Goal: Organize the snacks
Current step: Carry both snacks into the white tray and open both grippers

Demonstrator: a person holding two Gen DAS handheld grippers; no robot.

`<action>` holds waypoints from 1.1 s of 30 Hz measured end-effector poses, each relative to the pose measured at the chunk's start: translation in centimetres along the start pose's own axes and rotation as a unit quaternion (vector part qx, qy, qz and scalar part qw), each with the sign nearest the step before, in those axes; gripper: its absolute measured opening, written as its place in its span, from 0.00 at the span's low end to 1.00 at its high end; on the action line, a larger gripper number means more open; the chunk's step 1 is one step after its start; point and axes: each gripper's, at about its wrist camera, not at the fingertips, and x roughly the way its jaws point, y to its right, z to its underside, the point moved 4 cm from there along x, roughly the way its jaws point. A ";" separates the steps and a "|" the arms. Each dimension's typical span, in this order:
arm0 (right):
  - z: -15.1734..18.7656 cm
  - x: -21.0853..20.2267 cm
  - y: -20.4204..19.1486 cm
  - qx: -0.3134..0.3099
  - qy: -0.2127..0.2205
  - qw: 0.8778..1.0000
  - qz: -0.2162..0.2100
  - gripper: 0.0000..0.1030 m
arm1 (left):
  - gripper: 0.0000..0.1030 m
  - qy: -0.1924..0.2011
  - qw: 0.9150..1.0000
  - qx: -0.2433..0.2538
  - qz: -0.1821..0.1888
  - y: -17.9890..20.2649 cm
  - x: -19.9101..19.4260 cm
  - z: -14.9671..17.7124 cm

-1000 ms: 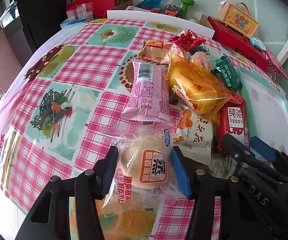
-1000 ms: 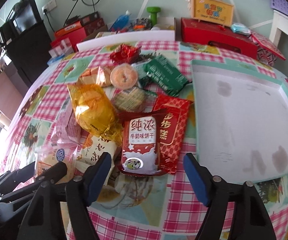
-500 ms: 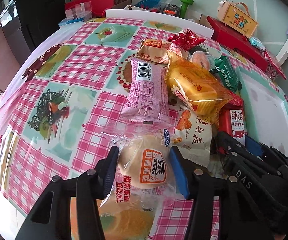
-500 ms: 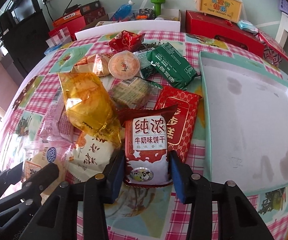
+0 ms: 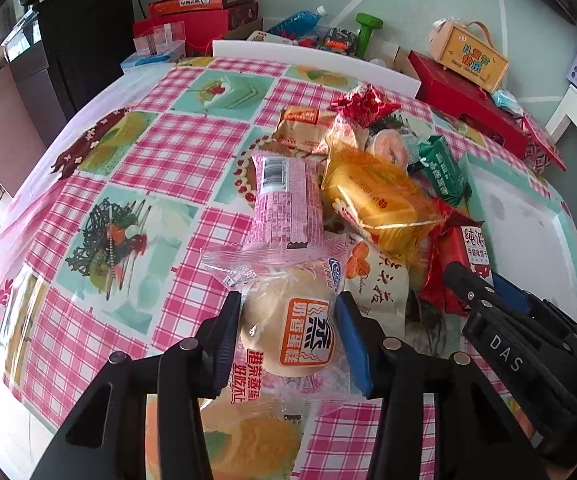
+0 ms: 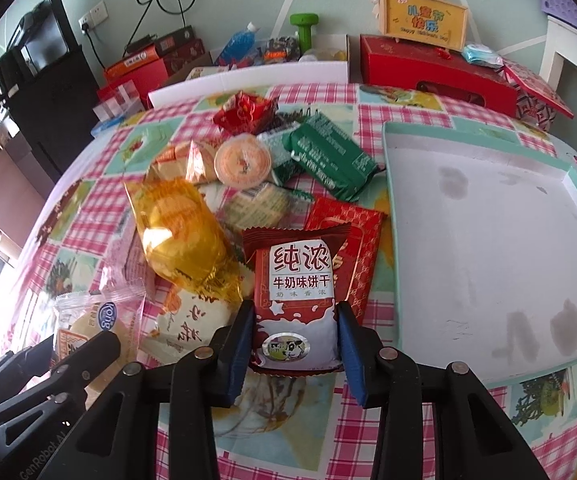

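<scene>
Beside the mint-rimmed tray point(image 6: 392, 240), on its left, your snack pile covers the checked worktop point(image 5: 176, 152). Your right claw point(image 6: 296, 336) is pressed together on the red milk-biscuit packet point(image 6: 300, 276), which lies at the pile's near edge just beside the tray. Your left claw point(image 5: 288, 332) is closing on the clear-wrapped steamed cake point(image 5: 288, 332), its pads touching the wrapper on both sides; this cake sits at the pile's near corner farthest from the tray, with the pink packet point(image 5: 286, 200) just behind it and the yellow cake bag point(image 5: 380, 200) closer to the tray.
</scene>
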 end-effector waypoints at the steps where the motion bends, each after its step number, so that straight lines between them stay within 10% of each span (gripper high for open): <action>1: -0.1 -0.1 0.1 0.002 0.003 1.000 -0.001 0.41 | 0.47 0.006 1.000 -0.001 0.001 0.0 -0.3 -0.2; 19: -2.8 -3.5 8.2 0.092 0.066 0.993 0.044 0.41 | 0.47 0.079 0.991 0.088 0.067 10.6 -4.8 -6.4; 33: -1.0 -6.0 23.5 0.268 0.081 0.945 0.170 0.41 | 0.48 0.027 0.975 0.156 0.154 23.0 0.3 -6.6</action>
